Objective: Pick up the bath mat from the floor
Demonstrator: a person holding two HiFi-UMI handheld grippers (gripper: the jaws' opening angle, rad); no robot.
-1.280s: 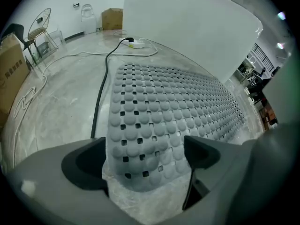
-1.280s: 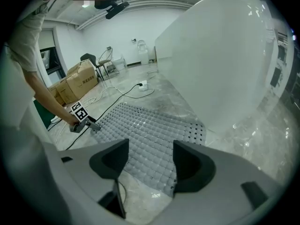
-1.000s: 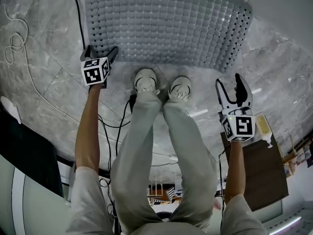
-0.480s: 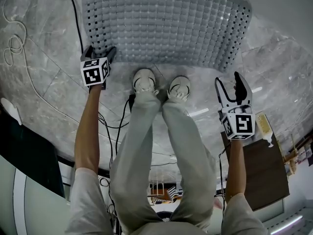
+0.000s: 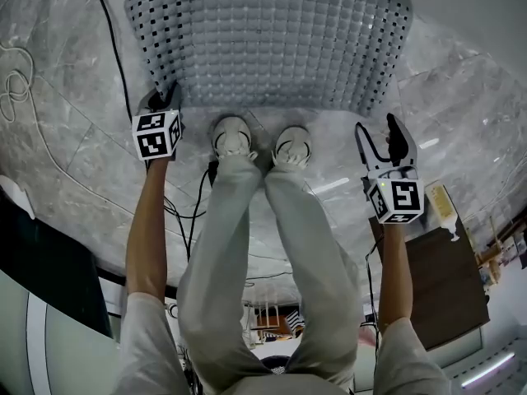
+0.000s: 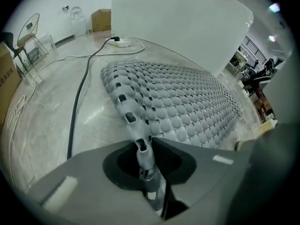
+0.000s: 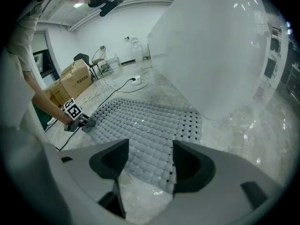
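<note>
Bath mat (image 5: 272, 39) lies on the marble floor (image 5: 66, 146) as my left gripper (image 6: 146, 146) is closing on its near corner; my right gripper (image 7: 149, 161) hangs open, empty, near the opposite corner.

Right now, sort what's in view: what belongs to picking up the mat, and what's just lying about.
Job: mat; left gripper, jaws closing on its corner; right gripper, open, short of the mat.
Lying about: black cable; power strip; boxes.
</note>
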